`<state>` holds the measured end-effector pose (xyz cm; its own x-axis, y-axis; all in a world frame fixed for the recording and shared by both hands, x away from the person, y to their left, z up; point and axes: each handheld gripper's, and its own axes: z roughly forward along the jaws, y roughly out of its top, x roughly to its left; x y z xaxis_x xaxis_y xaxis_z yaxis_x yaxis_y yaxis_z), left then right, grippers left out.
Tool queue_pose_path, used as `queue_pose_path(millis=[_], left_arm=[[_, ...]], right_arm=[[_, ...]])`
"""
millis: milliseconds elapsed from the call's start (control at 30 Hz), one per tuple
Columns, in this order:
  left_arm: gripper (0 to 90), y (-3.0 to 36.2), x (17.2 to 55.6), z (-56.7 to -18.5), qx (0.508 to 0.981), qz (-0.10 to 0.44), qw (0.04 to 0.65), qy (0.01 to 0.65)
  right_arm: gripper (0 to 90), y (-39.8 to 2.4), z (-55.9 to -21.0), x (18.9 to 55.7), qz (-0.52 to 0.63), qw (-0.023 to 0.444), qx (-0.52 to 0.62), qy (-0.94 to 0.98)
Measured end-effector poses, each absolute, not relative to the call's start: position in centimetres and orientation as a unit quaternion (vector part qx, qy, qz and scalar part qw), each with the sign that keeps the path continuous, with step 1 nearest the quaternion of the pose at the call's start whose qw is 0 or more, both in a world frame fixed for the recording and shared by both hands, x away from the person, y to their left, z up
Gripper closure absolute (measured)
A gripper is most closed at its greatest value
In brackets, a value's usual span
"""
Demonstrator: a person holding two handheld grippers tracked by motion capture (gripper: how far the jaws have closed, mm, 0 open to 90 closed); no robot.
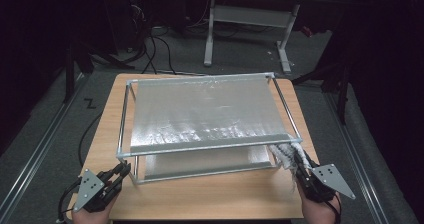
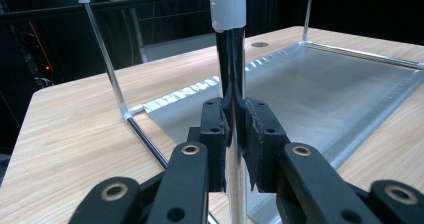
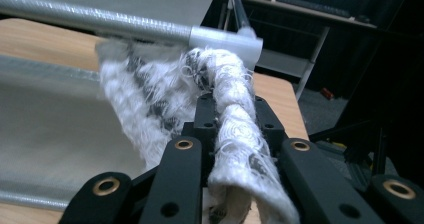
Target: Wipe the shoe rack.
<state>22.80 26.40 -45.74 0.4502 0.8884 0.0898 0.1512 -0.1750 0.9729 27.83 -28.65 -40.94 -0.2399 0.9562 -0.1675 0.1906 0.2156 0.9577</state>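
A metal rack (image 1: 122, 118) with two silvery mesh shelves stands on a wooden table (image 1: 215, 196). At its front left corner, my left gripper (image 1: 123, 170) is shut on the upright post (image 2: 234, 54); in the left gripper view the pads (image 2: 214, 129) press the post from both sides. A white fuzzy cloth (image 1: 286, 154) with dark flecks hangs at the rack's front right corner, just under the top rail (image 3: 100, 16). My right gripper (image 1: 301, 166) is shut on that cloth (image 3: 235, 119), which bunches up between the jaws and spills out below them.
The lower shelf (image 2: 320, 84) lies flat on the table inside the frame. Bare wood (image 2: 75, 129) stretches to the left of the rack. Beyond the table are a white desk's legs (image 1: 209, 34), floor cables (image 1: 160, 54) and dark stands (image 1: 345, 84).
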Motion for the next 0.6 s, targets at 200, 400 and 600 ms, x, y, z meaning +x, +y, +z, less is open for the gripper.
queue_pose_path(millis=[200, 400, 600], left_arm=[[79.5, 26.4, 22.8, -45.7, 0.678, 0.358, 0.515, 0.383], [79.4, 26.3, 22.8, -45.7, 0.68, 0.357, 0.515, 0.381], [79.5, 26.3, 22.9, -45.7, 0.681, 0.356, 0.516, 0.379]], right_arm=[[78.2, -28.8, -41.9, 28.4, 0.432, 0.415, 0.45, 0.663], [78.2, -28.9, -43.8, 29.3, 0.411, 0.391, 0.463, 0.68], [78.2, -29.0, -45.7, 30.1, 0.39, 0.36, 0.477, 0.7]])
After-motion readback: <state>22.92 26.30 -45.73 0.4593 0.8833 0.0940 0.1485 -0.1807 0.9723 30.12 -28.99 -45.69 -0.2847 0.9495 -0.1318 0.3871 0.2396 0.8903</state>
